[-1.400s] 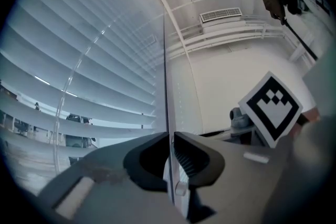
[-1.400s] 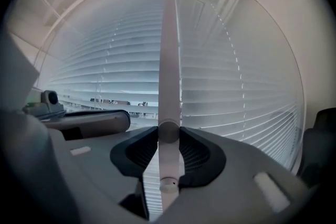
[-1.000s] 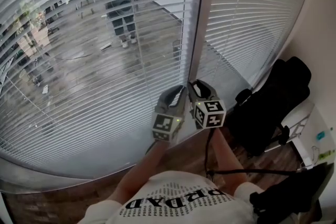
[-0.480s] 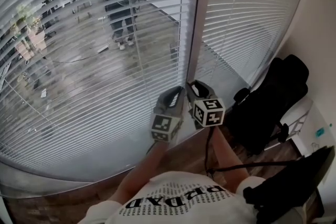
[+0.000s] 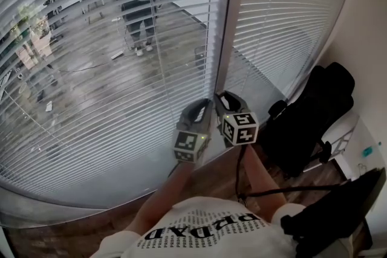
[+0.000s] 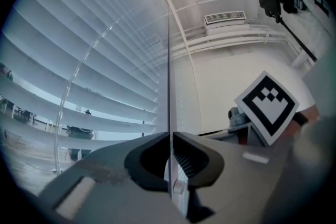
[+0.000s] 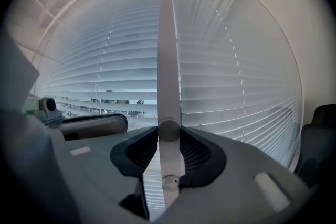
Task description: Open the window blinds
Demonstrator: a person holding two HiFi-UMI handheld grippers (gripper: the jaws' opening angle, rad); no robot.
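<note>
The left gripper (image 6: 170,140) was pinched shut on a thin cord (image 6: 168,60), the right gripper (image 7: 169,136) clamped round a white wand (image 7: 168,50). Above the fingers (image 6: 195,157) the cord's top was hard to trace.

From where I stand I count two blinds, the wide blind (image 5: 91,81) and the narrow blind (image 5: 290,15), with one frame post (image 5: 233,9) between. There are two tools: the left hand-held gripper (image 6: 170,147) and the right hand-held gripper (image 7: 169,139). One thin cord (image 6: 169,60), one white wand (image 7: 168,86), one clear rod (image 6: 71,92), one black chair (image 5: 308,112).
</note>
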